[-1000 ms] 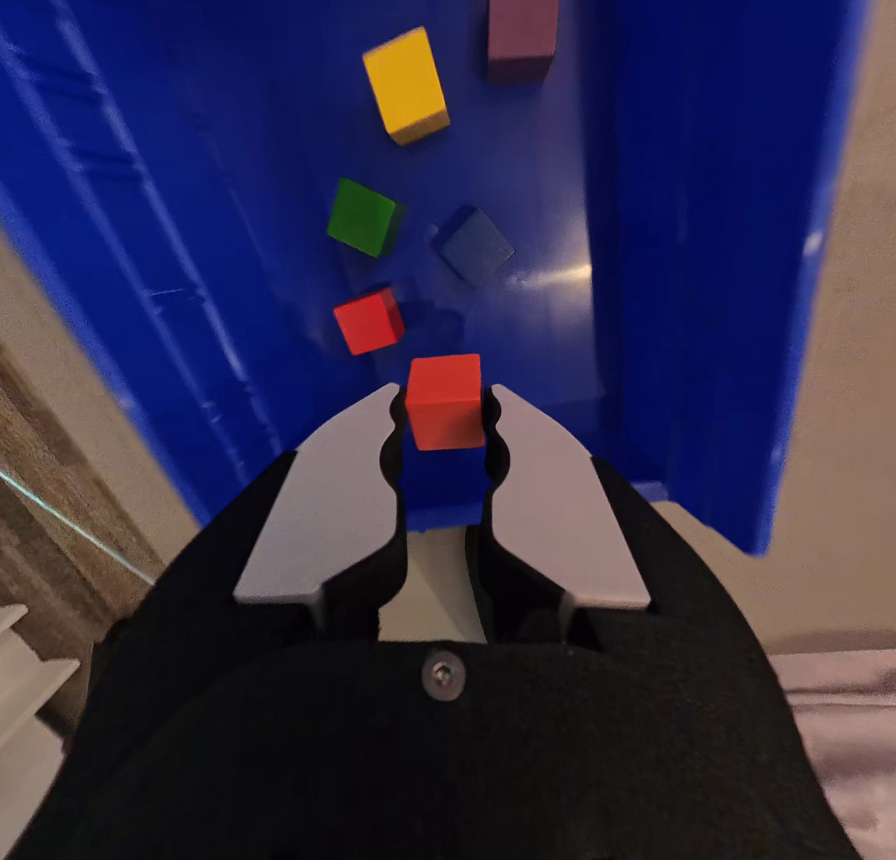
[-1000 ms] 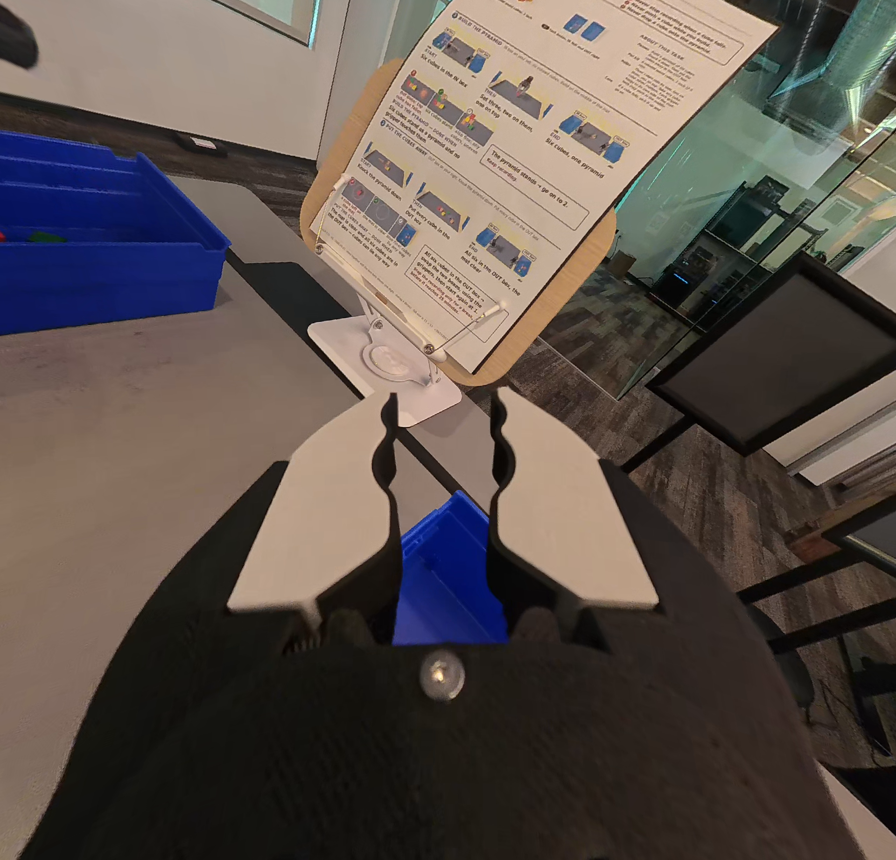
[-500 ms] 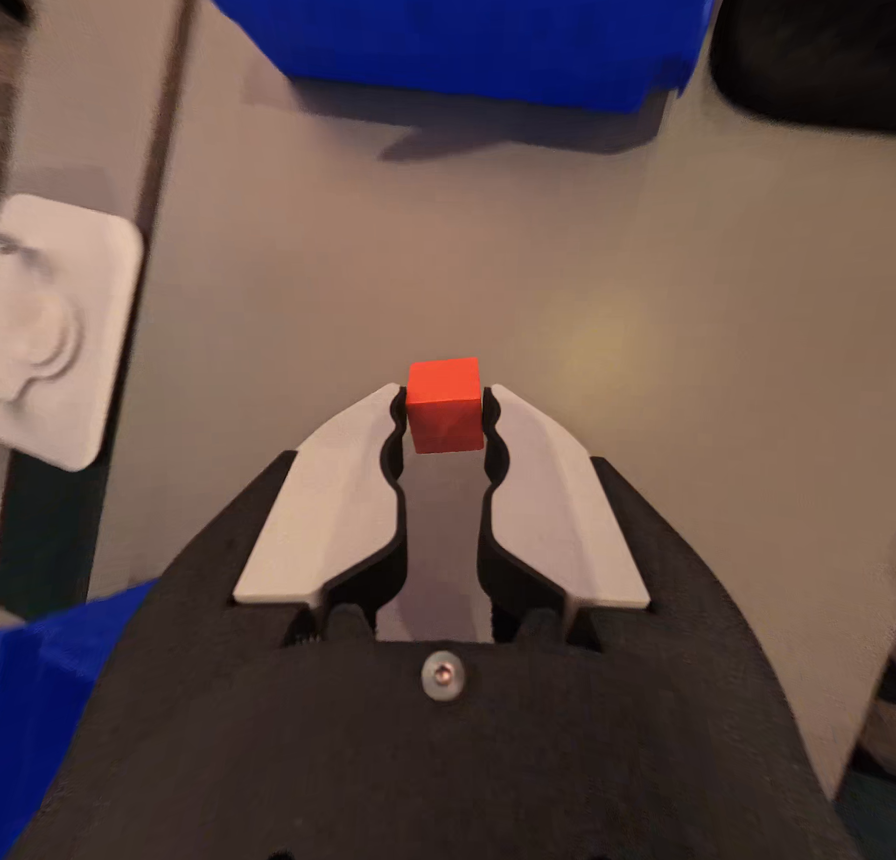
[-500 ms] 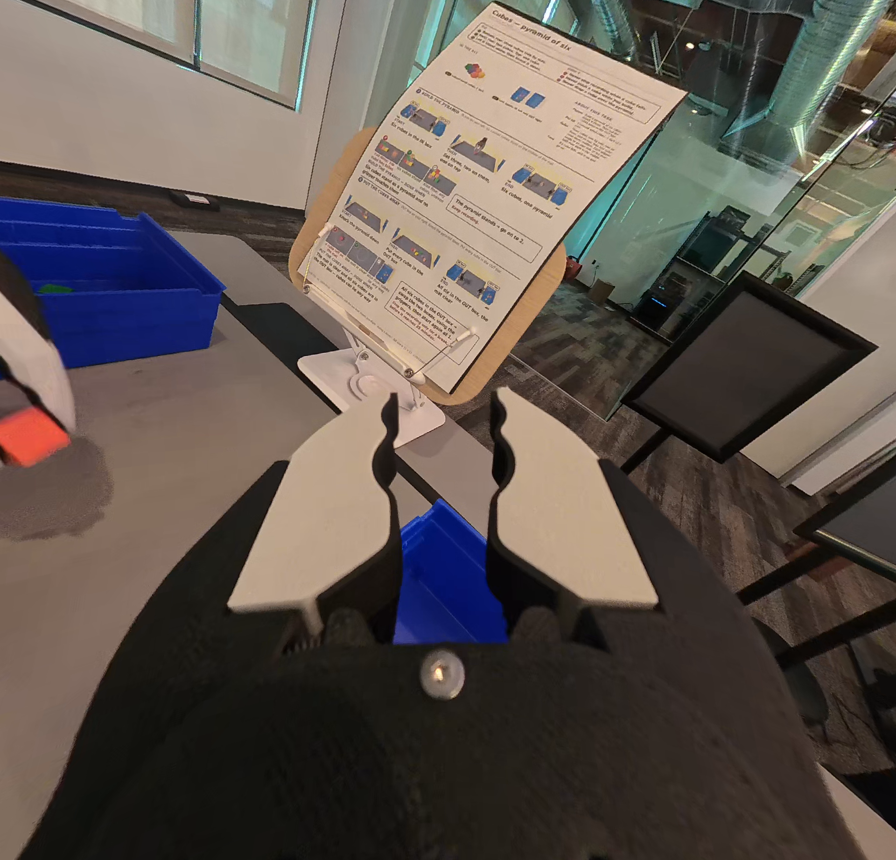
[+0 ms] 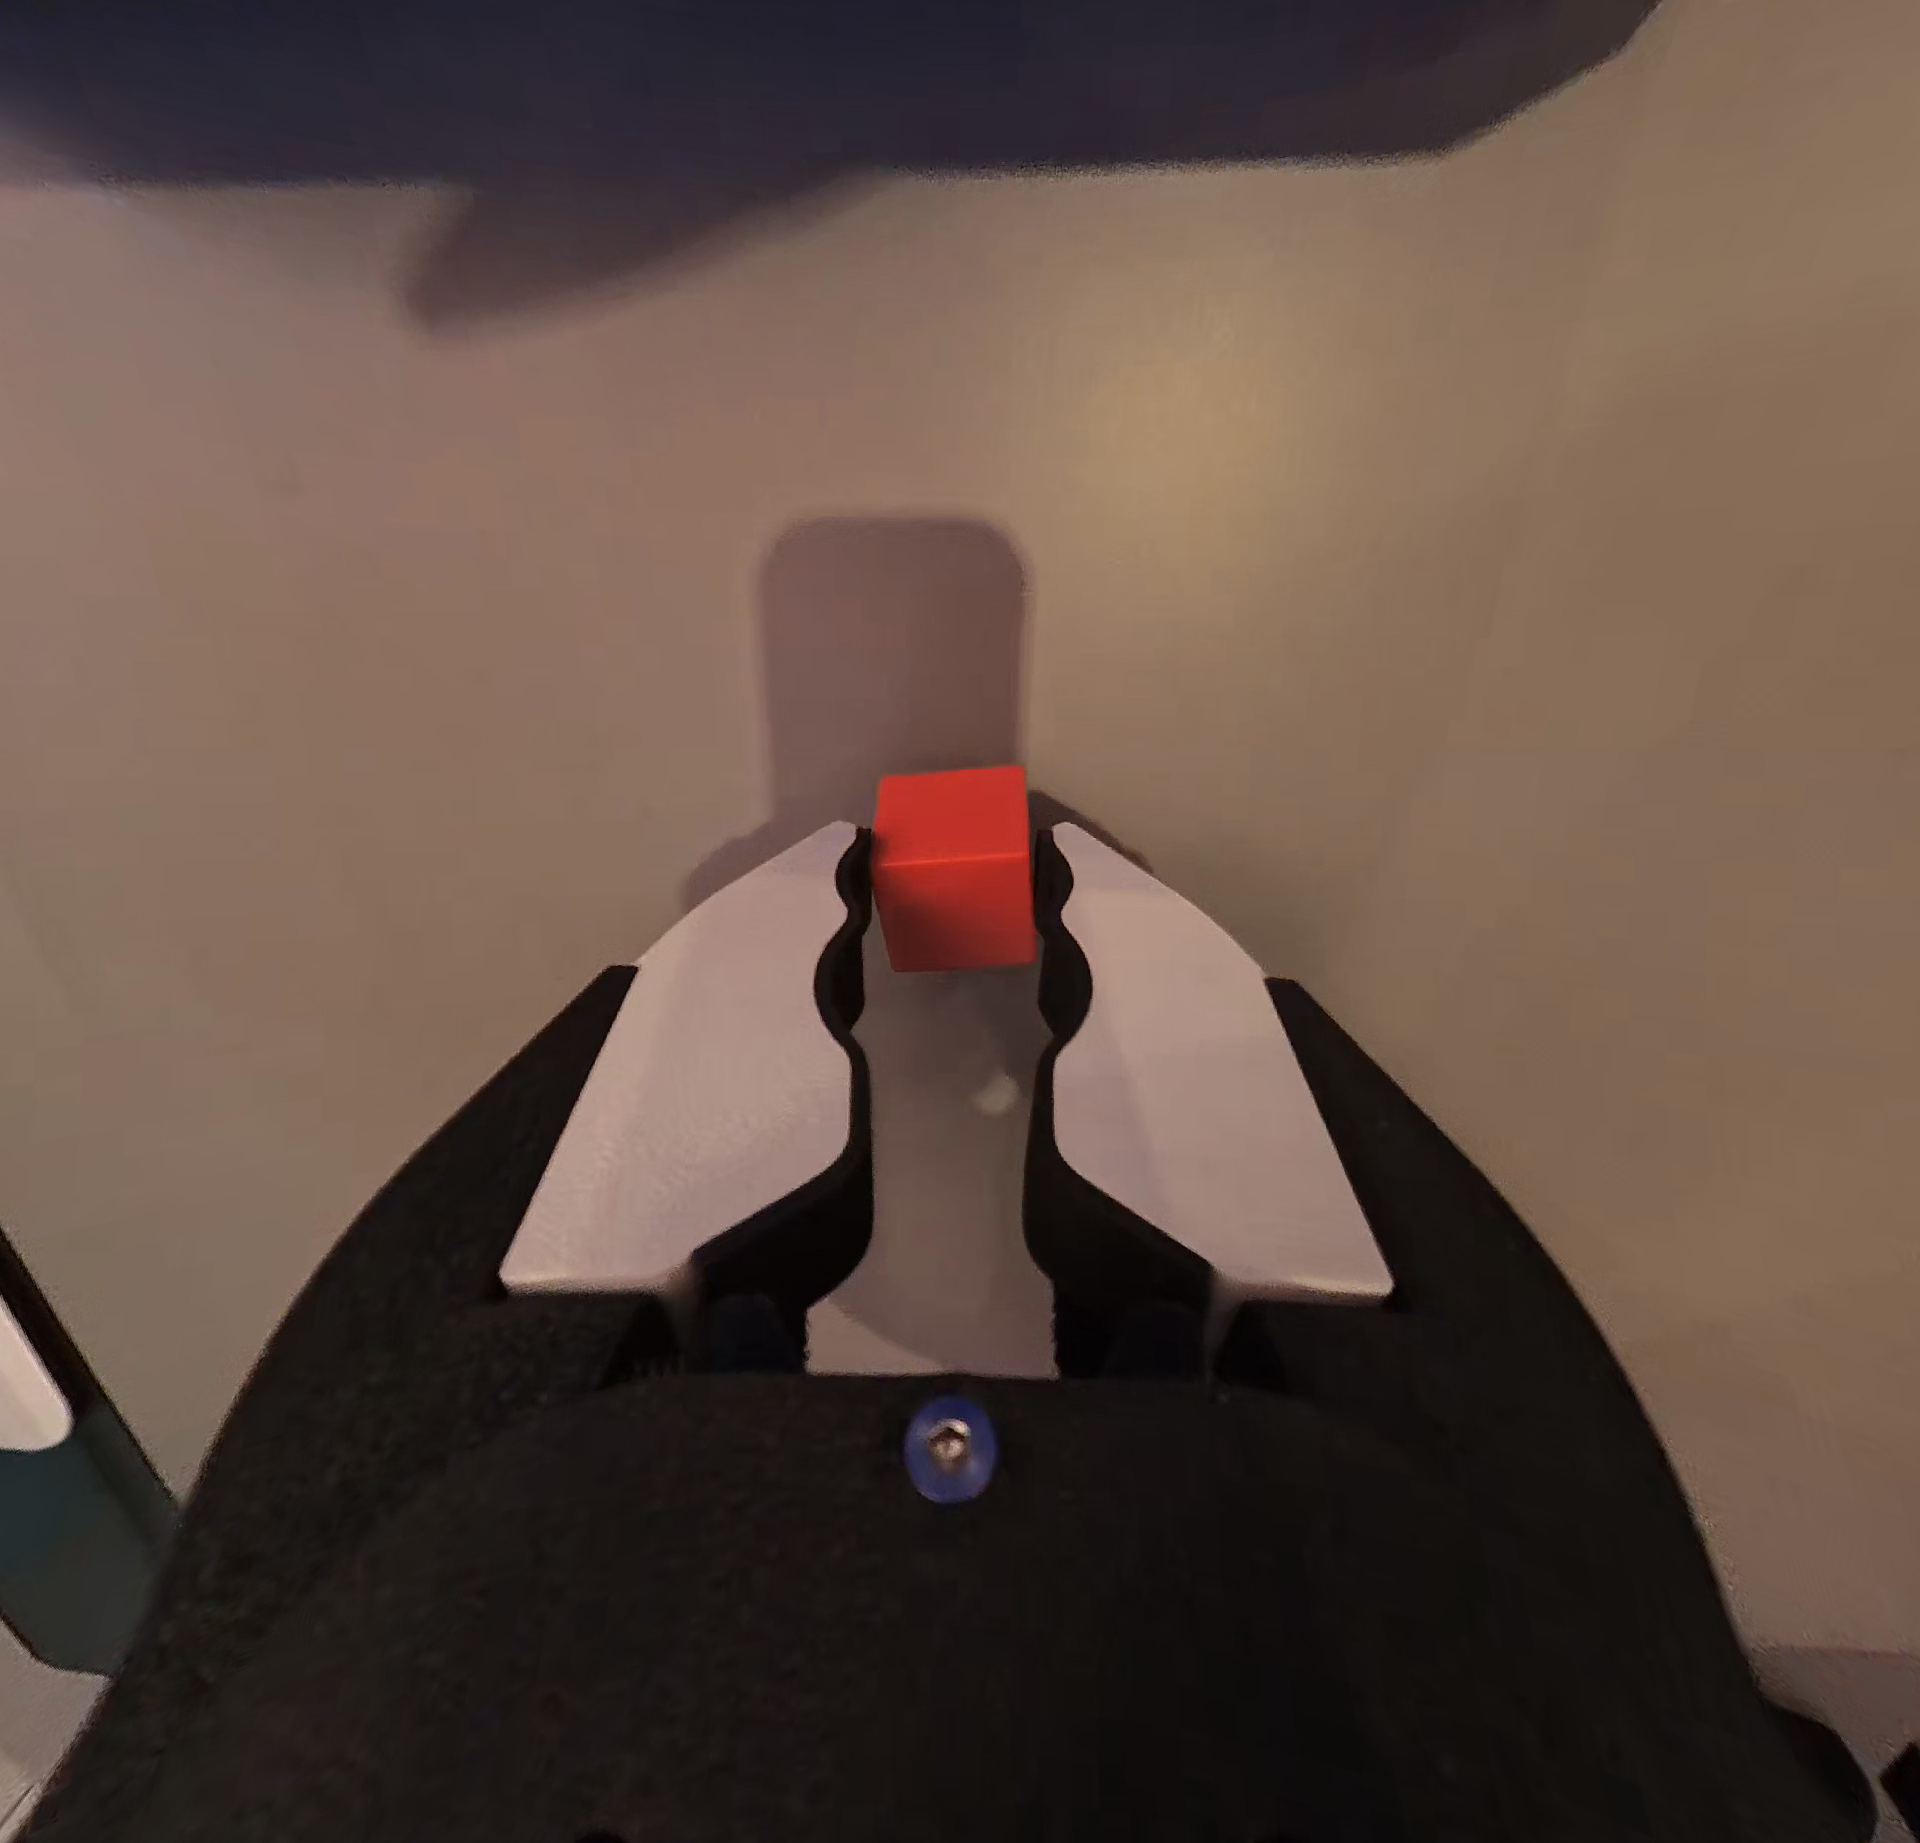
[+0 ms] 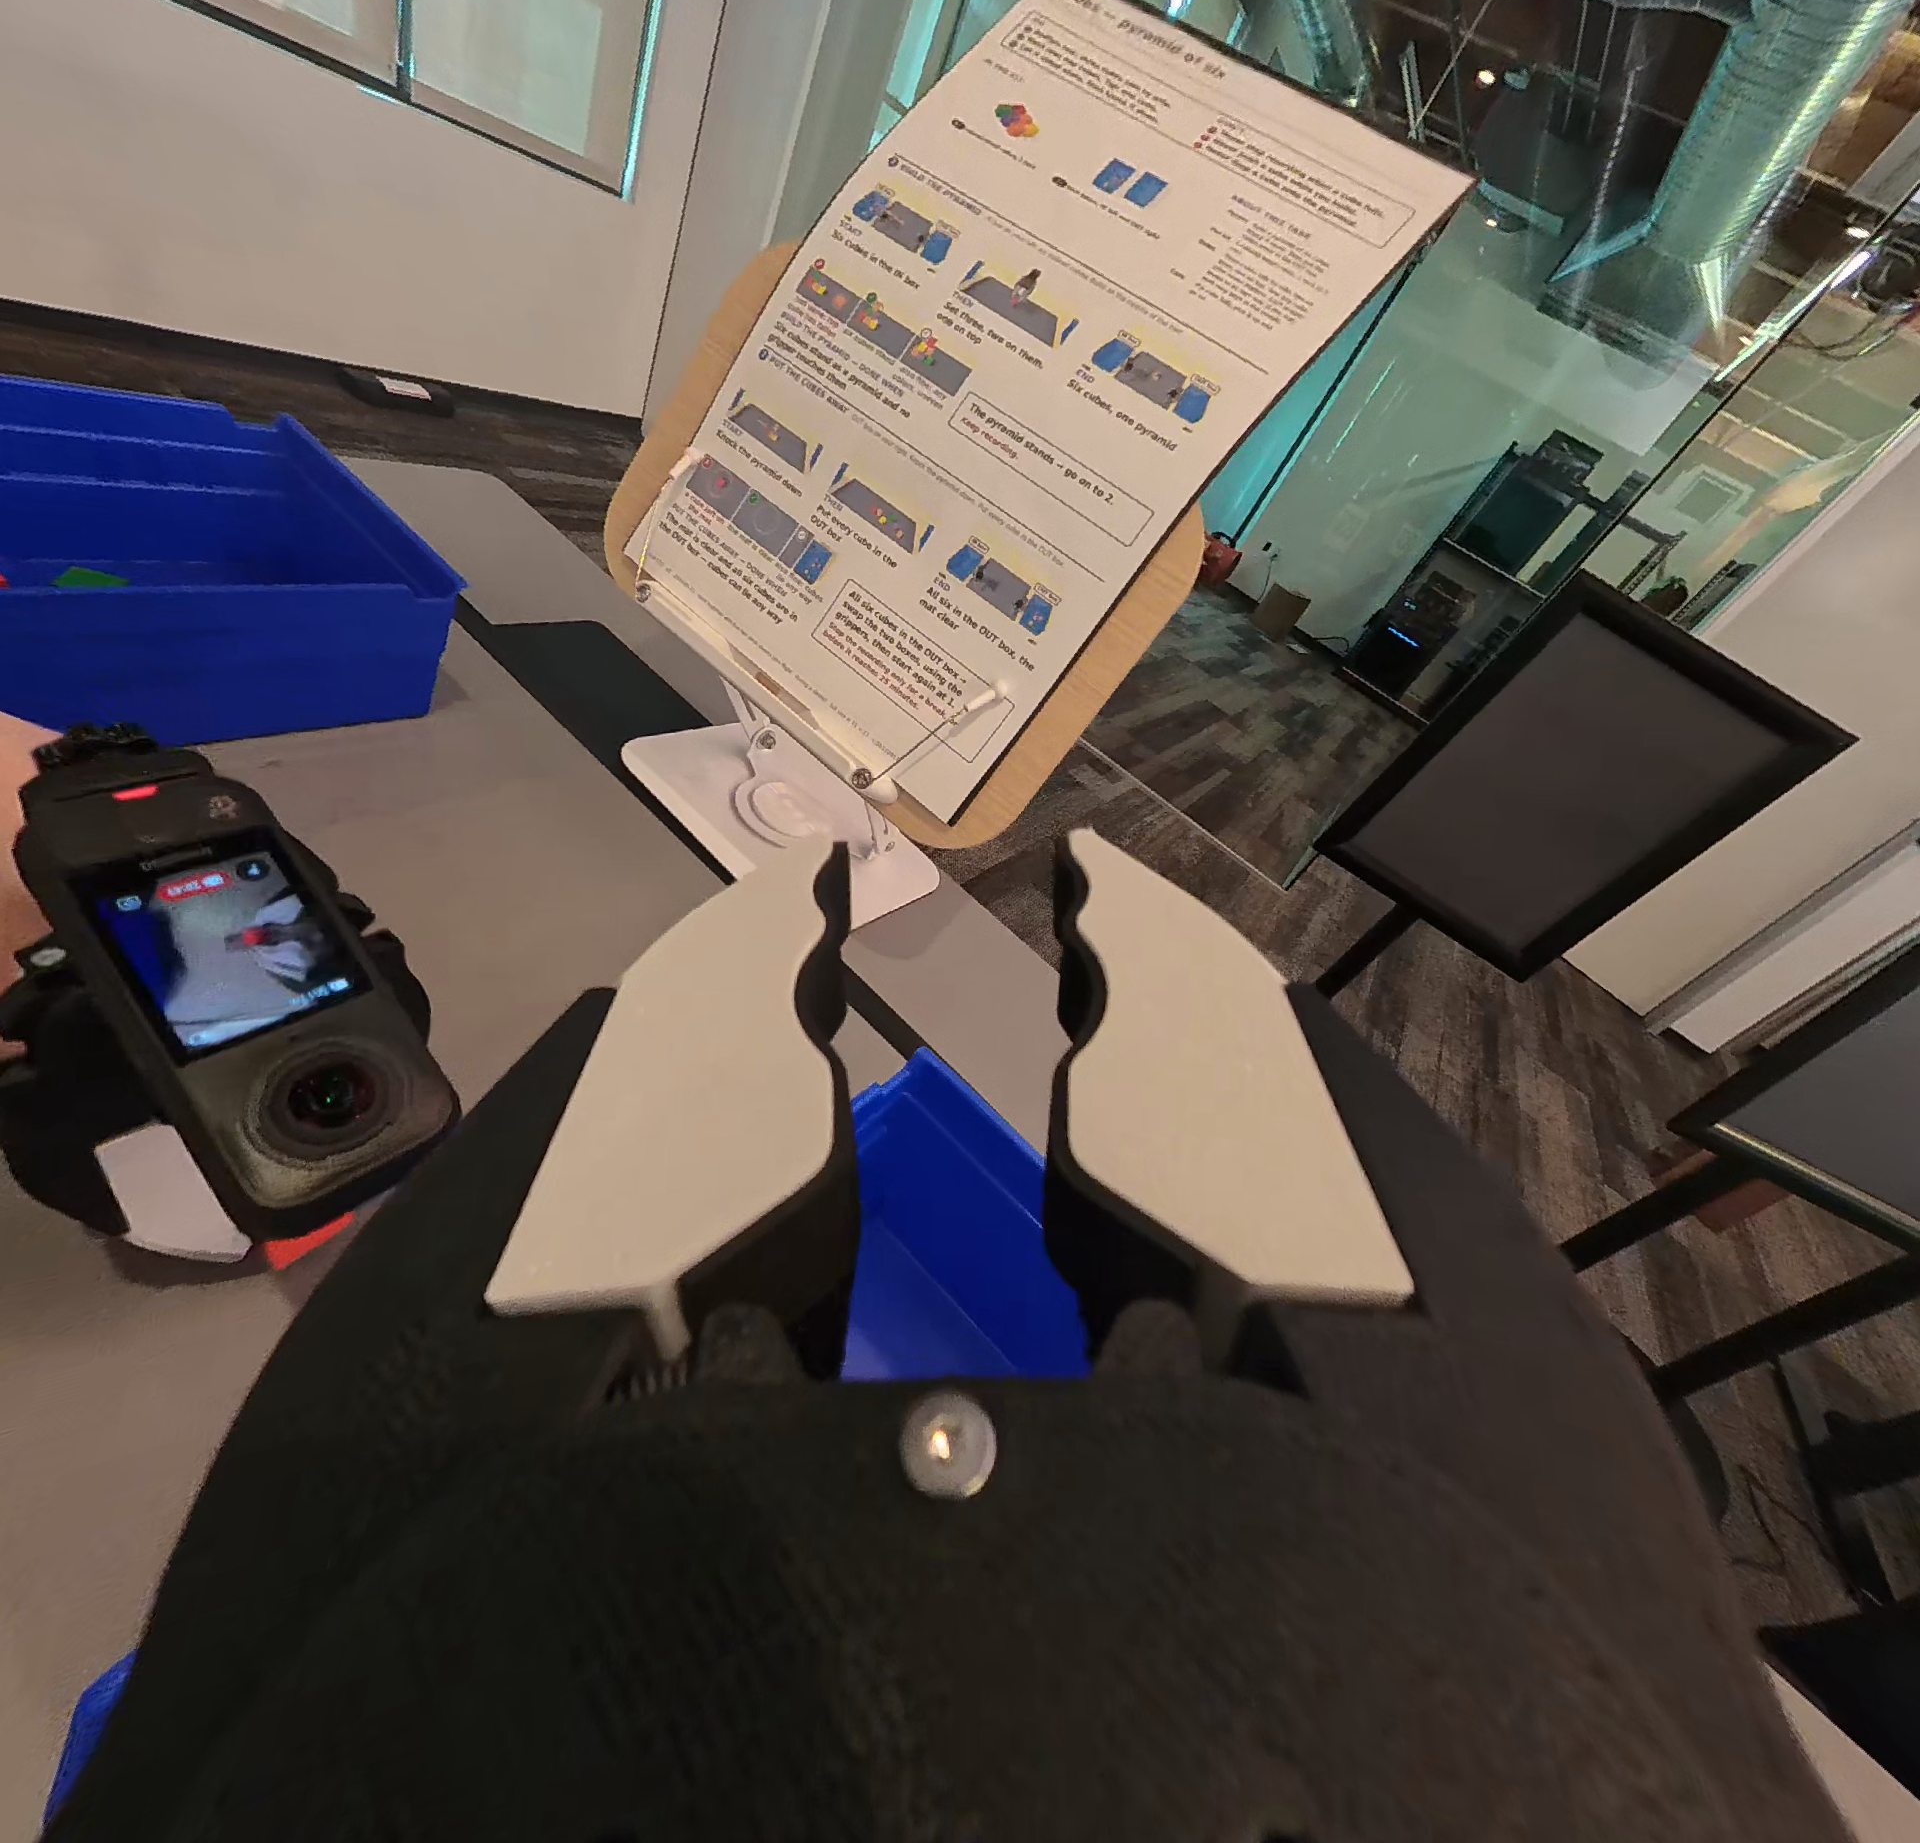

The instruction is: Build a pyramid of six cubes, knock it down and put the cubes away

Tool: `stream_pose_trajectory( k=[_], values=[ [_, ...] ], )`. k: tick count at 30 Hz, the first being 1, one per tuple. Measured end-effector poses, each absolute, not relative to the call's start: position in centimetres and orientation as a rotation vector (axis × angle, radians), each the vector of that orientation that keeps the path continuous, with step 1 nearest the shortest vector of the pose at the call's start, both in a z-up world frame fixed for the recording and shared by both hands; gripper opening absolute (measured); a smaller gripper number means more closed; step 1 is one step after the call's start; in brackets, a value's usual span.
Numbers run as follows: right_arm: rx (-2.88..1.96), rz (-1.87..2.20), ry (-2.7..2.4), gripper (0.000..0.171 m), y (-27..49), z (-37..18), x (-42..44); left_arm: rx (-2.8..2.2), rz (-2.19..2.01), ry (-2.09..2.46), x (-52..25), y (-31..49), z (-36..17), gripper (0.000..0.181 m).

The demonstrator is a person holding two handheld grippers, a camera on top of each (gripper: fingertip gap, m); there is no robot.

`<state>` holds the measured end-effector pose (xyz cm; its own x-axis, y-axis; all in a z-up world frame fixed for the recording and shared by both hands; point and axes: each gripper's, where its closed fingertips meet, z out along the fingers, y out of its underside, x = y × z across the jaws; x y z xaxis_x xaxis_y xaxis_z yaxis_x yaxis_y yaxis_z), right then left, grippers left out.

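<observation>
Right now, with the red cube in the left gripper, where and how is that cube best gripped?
By two opposite flat side faces, near the fingertips, coming from behind along the fingers, as the left gripper does now. The red cube sits square between the pads with its top face in view, so parallel faces meet the pads flat. It looks low over the table; contact cannot be told.

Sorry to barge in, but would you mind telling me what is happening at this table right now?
A person is working with two handheld grippers. The left gripper is shut on a red cube, holding it low over the bare grey table, with no other cube set out there. The right gripper is open and empty, above a blue bin. A second blue bin across the table holds more cubes. An instruction sheet stands on an easel.
</observation>
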<state>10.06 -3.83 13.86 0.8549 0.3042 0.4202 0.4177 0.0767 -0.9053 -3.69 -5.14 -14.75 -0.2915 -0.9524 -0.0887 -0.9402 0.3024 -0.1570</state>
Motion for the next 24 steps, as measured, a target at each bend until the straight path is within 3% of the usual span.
stream_pose_trajectory(
  k=[10, 14, 17, 24],
  values=[
    [-1.549, -0.067, -0.590, 0.039, -3.5, 13.2, 10.5, -1.694, -0.057, 2.405, -2.5, -4.7, -15.6, 0.029],
    [-1.519, -0.040, -0.574, 0.040, -3.9, 13.7, 10.5, -1.731, -0.198, 2.355, -2.4, -5.5, -14.5, 0.037],
    [-1.506, -0.032, -0.547, 0.042, -4.2, 14.1, 10.9, -1.672, -0.416, 2.188, -2.2, -5.9, -10.2, 0.039],
    [-1.400, 0.089, -0.477, 0.056, -4.7, 15.6, 10.9, -1.426, -0.745, 1.414, -9.1, -2.7, 7.1, 0.040]
  ],
)
